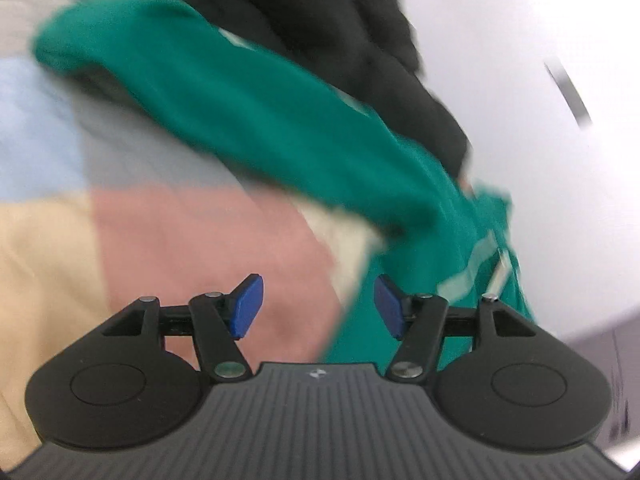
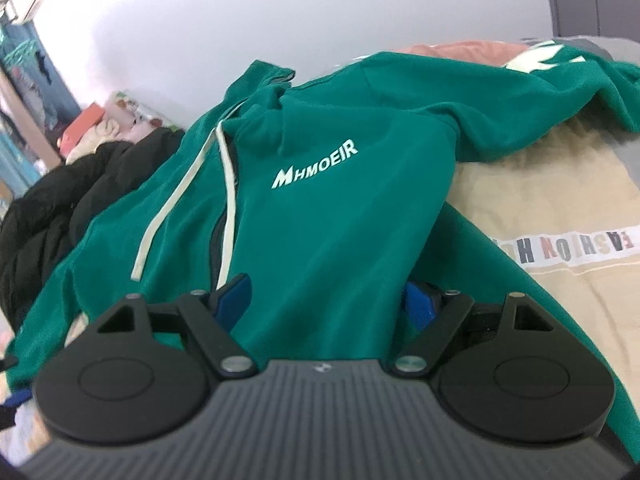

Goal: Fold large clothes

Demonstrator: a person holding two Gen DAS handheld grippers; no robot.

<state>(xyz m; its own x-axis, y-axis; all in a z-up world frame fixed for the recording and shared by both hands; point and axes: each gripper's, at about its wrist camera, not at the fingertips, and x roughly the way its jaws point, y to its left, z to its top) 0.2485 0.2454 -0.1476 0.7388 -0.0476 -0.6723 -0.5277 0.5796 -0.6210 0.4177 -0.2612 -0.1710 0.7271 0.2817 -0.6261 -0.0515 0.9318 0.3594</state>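
A: Lying rumpled across the bed, your green hoodie (image 2: 328, 216) fills the right wrist view, chest up, with the white lettering "MHMOEIR" (image 2: 315, 165) and two pale drawstrings (image 2: 176, 196) trailing toward you.

B: And your right gripper (image 2: 328, 300)?

A: Released. Its blue pads (image 2: 236, 292) stand wide apart, low over the near chest panel; the right-hand one is half tucked behind a fold of green cloth, and nothing is pinched between them.

B: Your left gripper (image 1: 316, 306)?

A: Also spread wide and holding nothing. That view is blurred, but it shows your pads (image 1: 248, 304) above the pink patch of the patchwork bedcover (image 1: 192, 248), with the hoodie (image 1: 256, 120) running from far left to near right.

B: What lies beside it?

A: On the far side, a black garment (image 2: 60, 200), touching the hoodie's left edge. To the right, the beige quilt panel (image 2: 560, 208) carries a printed strip.
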